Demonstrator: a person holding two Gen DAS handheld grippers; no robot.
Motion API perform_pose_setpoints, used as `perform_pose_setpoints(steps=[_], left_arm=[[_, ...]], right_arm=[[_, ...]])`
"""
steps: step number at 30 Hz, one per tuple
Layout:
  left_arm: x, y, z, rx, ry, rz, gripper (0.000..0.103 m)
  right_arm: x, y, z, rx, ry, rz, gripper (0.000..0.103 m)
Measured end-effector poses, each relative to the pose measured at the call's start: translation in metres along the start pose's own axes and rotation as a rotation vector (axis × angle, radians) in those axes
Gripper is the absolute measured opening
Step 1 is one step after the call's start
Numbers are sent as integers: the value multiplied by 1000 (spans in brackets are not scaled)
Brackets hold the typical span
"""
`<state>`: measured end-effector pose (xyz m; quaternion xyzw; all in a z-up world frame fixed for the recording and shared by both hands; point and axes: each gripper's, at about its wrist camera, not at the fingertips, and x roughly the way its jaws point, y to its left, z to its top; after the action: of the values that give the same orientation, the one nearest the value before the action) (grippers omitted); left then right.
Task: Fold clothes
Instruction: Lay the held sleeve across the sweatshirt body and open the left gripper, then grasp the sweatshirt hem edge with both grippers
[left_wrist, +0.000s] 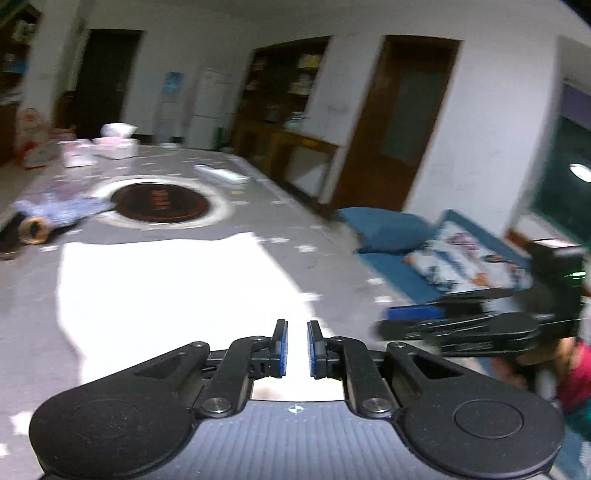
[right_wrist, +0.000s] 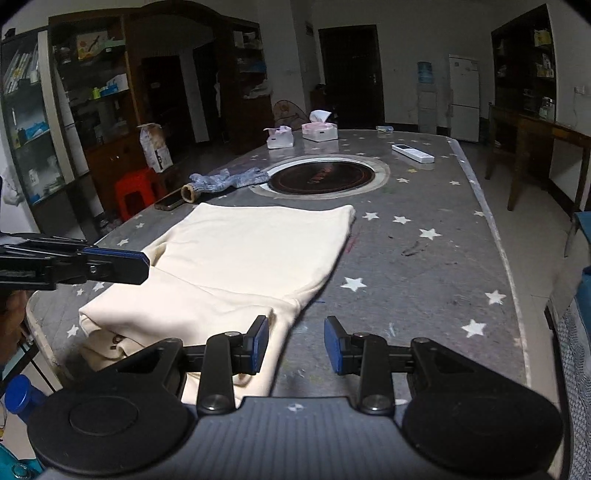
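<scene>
Dim room light falls on a grey, star-printed worktop (right_wrist: 424, 258) with a round dark inset, and on it a cream garment (right_wrist: 251, 258) lies just in front of both cameras. It lies partly folded: a flat rectangular panel reaches toward the inset, and at the near end a doubled-over layer makes a thick roll along the worktop's edge.

My judgement is that a fold is in hand, though whether more folds are due or the bundle only needs squaring up cannot be settled from this. Any further fold would call for pinching a free edge cleanly through all its layers and carrying it over without dragging the panel beneath.

On the right, the hand-held gripper (right_wrist: 295, 345) hovers low over the garment's near right corner, released, its blue pads well apart and empty; one pad sits above the cloth, the other above bare worktop.

On the left, the hand-held gripper (left_wrist: 297, 349) is held above the garment's near part, tilted up enough to take in the far wall. Its pads stand a narrow gap apart with nothing seen between them, so it is released too. That view is smeared with blur.
</scene>
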<state>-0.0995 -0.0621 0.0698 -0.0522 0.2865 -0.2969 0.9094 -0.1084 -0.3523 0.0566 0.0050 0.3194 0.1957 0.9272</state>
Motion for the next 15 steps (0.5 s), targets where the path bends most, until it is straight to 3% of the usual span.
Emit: perform_pose_setpoints(steps=[6,13,15], left_arm=[[-2,45,-16,-29,60,175,12],[-2,80,-30,-73,96,258,10],[-2,81,-24,-75,85,253,10]], right_arm=[[22,29,7,-77,2,83,32],[58,49,2,-130,82,119,32],[63,47,0,-128,101,114,32]])
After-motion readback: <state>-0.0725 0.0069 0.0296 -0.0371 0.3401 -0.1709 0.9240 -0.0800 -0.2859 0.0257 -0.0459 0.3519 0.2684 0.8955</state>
